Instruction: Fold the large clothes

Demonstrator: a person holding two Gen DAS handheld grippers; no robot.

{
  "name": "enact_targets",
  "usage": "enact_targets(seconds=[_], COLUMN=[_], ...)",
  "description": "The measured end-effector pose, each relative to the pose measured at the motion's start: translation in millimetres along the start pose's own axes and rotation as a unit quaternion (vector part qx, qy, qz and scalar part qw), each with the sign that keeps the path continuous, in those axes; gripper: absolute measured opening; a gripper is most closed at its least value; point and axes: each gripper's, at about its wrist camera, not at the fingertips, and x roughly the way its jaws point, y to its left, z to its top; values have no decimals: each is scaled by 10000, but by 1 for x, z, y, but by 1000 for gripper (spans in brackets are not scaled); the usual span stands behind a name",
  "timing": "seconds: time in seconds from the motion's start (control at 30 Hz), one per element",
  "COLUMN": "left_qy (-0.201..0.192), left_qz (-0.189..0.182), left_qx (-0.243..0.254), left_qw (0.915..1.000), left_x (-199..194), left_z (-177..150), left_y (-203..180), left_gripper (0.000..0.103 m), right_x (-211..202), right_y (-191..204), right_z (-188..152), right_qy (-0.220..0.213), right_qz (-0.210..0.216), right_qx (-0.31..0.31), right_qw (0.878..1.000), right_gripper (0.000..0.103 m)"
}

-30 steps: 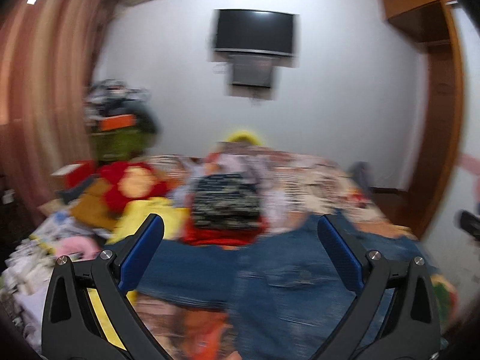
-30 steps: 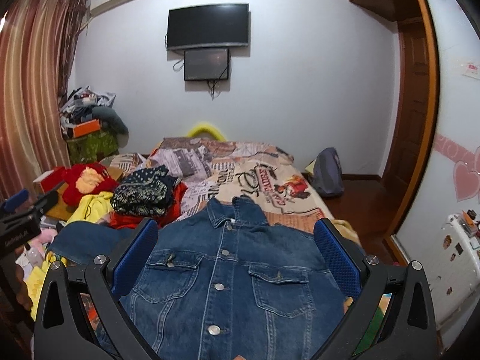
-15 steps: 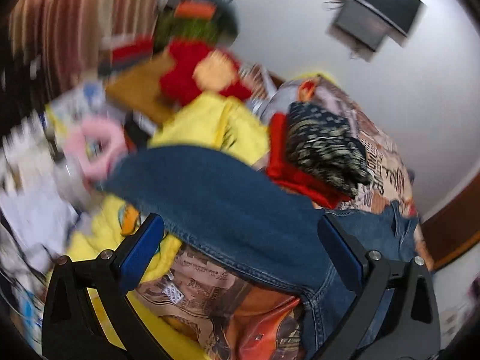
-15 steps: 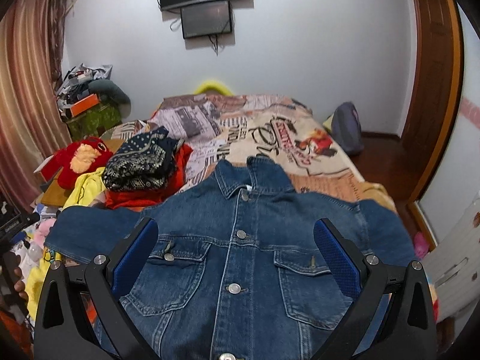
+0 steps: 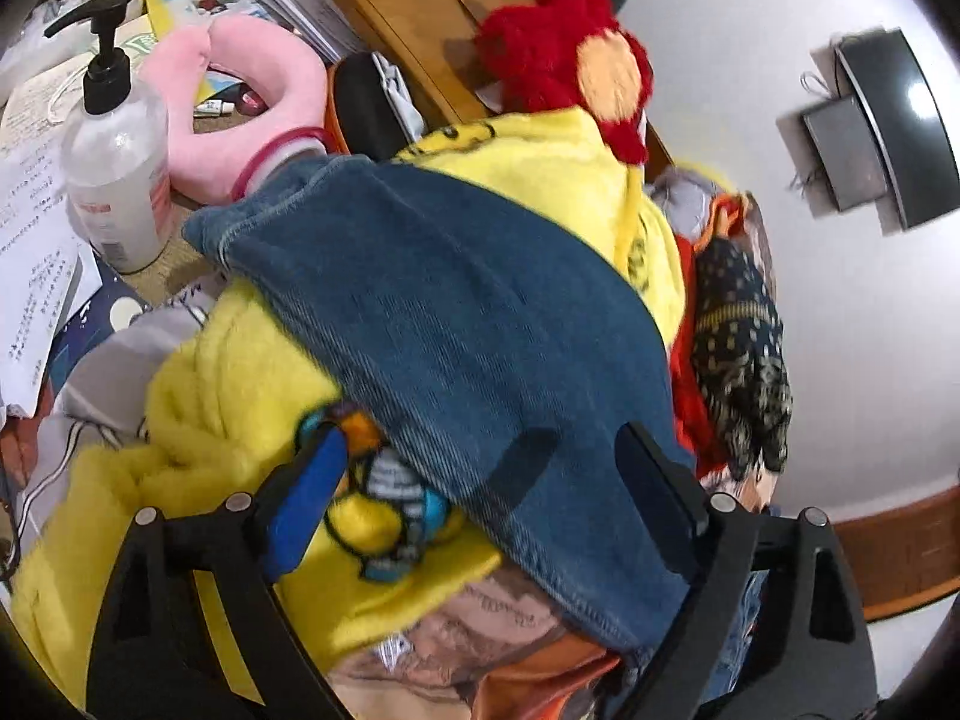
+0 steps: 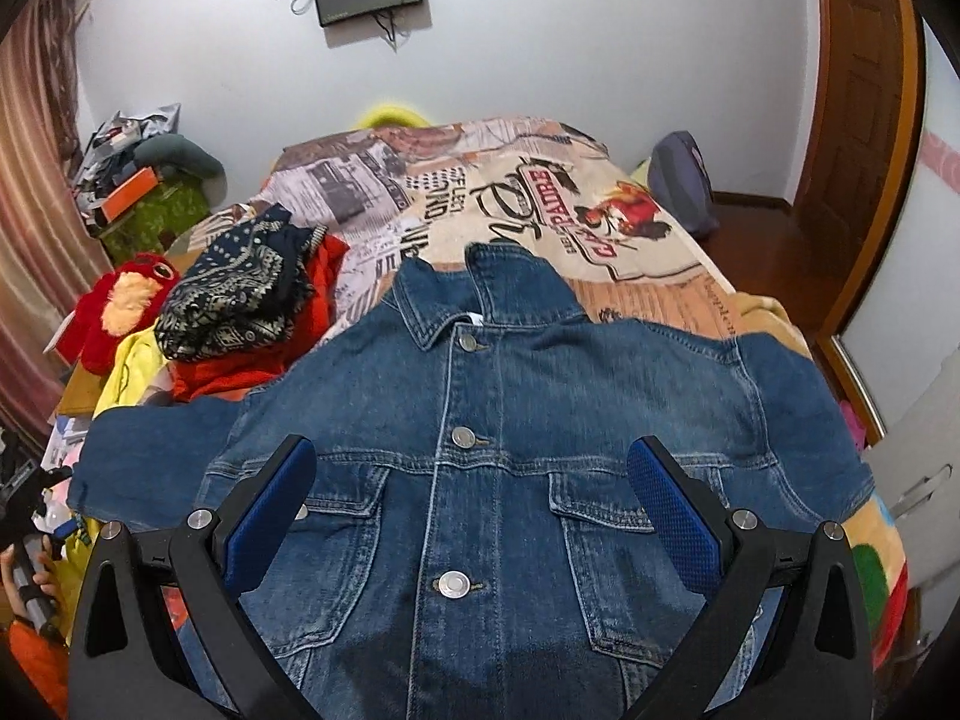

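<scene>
A blue denim jacket (image 6: 498,456) lies face up and buttoned on the bed, collar toward the far wall, both sleeves spread sideways. My right gripper (image 6: 474,498) is open above its chest, one finger over each pocket. In the left wrist view the jacket's left sleeve (image 5: 456,312) lies across a yellow fleece blanket (image 5: 240,396), cuff at the far left. My left gripper (image 5: 480,486) is open just above the sleeve near the shoulder end, holding nothing.
A pile of folded clothes (image 6: 252,294), dark patterned on red, sits left of the jacket. A red plush toy (image 5: 564,48), pink neck pillow (image 5: 246,102), pump bottle (image 5: 114,138) and papers crowd the bedside. The printed bedspread (image 6: 540,204) extends beyond the collar.
My left gripper has swung left and down from facing the room to close over the left sleeve. My right gripper has tilted down and moved nearer the jacket's chest.
</scene>
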Motion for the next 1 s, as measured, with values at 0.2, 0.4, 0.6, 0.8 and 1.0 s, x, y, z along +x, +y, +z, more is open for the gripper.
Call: enact_targets(seconds=[0.2,0.4,0.6,0.8,1.0], left_qy=[-539,-751,-1170,-1811,-1956], left_qz=[772,1018,939,123,-646], left_qx=[539,524,1391,2598,3542], left_qw=[9941,9906,9788,9484,9122], left_x=[6,13,-26,-91,-116], left_z=[22,39,27,-9,-62], left_y=[-11,-8,-59,-157,-260], left_gripper=[59,15,7,6,6], right_x=[7,-1,-7,-13,-23], right_y=[-1,1,0,-4,-13], right_z=[2,5,3,2,5], right_qy=[138,35,-8,-135,-375], right_qz=[52,108,91,72,172], right_qx=[81,106,120,101,126], right_qw=[9999,9999,9999,9998,9991], right_gripper=[103,103,103,103,103])
